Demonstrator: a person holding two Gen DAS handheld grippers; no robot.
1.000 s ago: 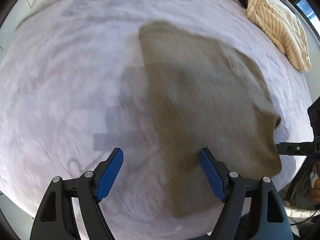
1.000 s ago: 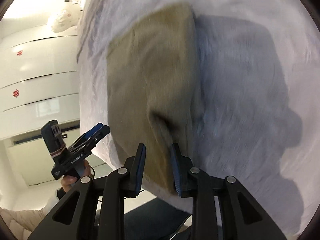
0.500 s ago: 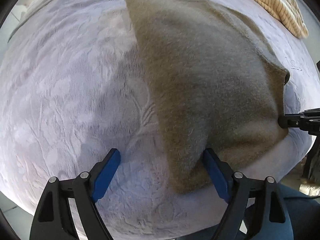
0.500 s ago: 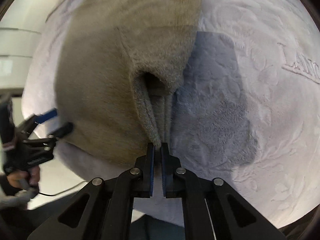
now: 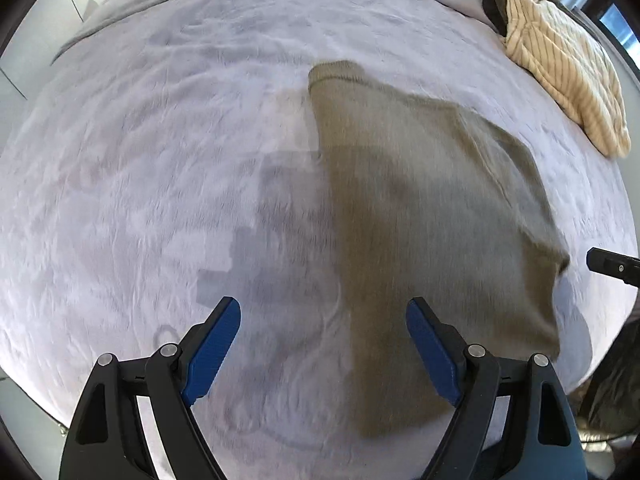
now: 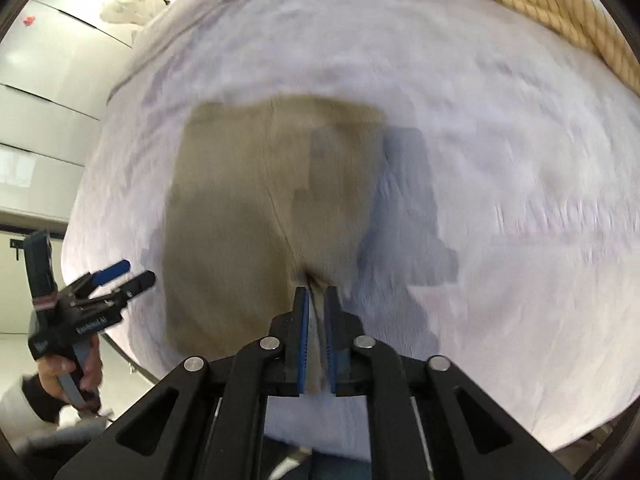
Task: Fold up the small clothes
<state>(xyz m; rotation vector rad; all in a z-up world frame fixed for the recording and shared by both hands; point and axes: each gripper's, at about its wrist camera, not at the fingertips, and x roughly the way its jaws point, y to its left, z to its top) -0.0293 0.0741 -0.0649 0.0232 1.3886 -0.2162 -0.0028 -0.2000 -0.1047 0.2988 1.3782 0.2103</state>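
R gripper (image 6: 316, 300), bottom centre of the right wrist view, is now clamped on a pinch of the olive knit garment (image 6: 256, 208), where 1 s ago its jaws stood apart around the edge; fabric shows betw. the blue pads; pinch looks lifted off the pale lavender bedspread (image 6: 500, 200), so I judge the fold-over is abt to start. L gripper (image 5: 320, 344) holds nothing, jaws wide, hovering over the garment's lower left edge; was lower and closer half a sec ago, now backed off. Garment lies flat mid-frame, centre-right in left view. Striped cream top (image 5: 568, 76) upper right, apart. Writing: white lettering on L gripper's body, lower left of right view, too blurred to read.
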